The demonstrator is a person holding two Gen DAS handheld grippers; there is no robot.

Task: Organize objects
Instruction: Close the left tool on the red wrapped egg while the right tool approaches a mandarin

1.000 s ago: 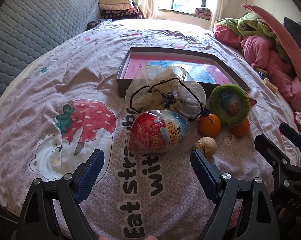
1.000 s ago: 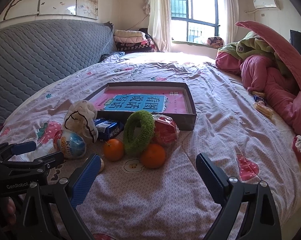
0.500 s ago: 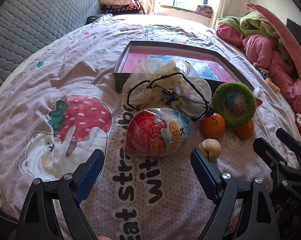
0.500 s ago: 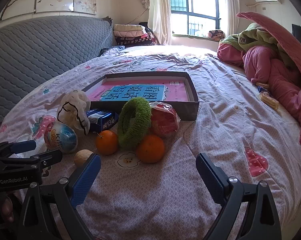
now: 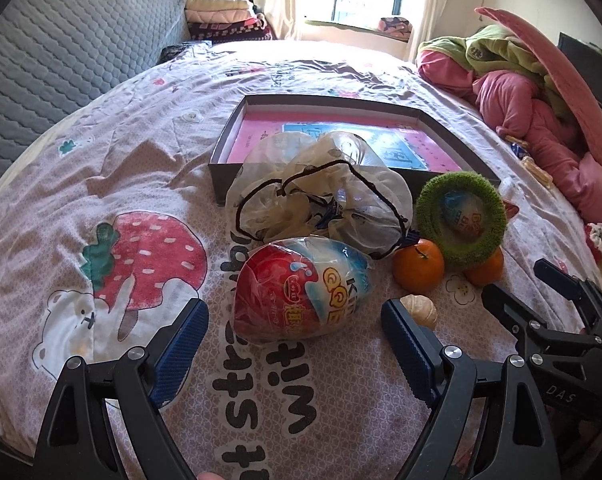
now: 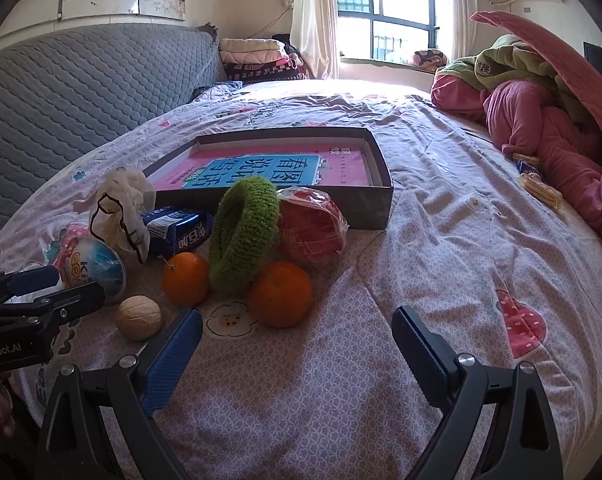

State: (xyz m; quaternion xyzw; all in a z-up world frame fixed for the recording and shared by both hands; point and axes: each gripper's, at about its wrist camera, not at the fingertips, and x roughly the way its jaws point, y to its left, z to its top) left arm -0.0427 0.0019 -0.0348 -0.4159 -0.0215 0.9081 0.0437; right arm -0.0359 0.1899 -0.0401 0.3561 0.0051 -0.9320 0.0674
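A red, white and blue toy egg in wrapping (image 5: pixel 301 290) lies on the bedspread just ahead of my open left gripper (image 5: pixel 295 330), between its fingers' line. Behind it sit a crumpled plastic bag (image 5: pixel 321 196), an orange (image 5: pixel 419 266), a walnut (image 5: pixel 419 310), a green fuzzy ring (image 5: pixel 461 216) and a second orange (image 5: pixel 487 272). In the right wrist view my open right gripper (image 6: pixel 297 332) hovers just short of the nearer orange (image 6: pixel 281 294). Around it are the ring (image 6: pixel 243 232), a red packet (image 6: pixel 313 228), the other orange (image 6: pixel 185 279), the walnut (image 6: pixel 139 317), a blue packet (image 6: pixel 177 230) and the egg (image 6: pixel 95 268).
A shallow dark box (image 6: pixel 375 152) with a pink and blue sheet inside lies behind the pile. A grey padded headboard (image 6: pixel 61 96) runs along the left. Pink and green bedding (image 6: pixel 541 120) is heaped on the right, with small snack packets (image 6: pixel 539 186) beside it.
Both grippers have moved forward toward the pile; the egg now sits closer to the left gripper, the orange closer to the right. Nothing was grasped.
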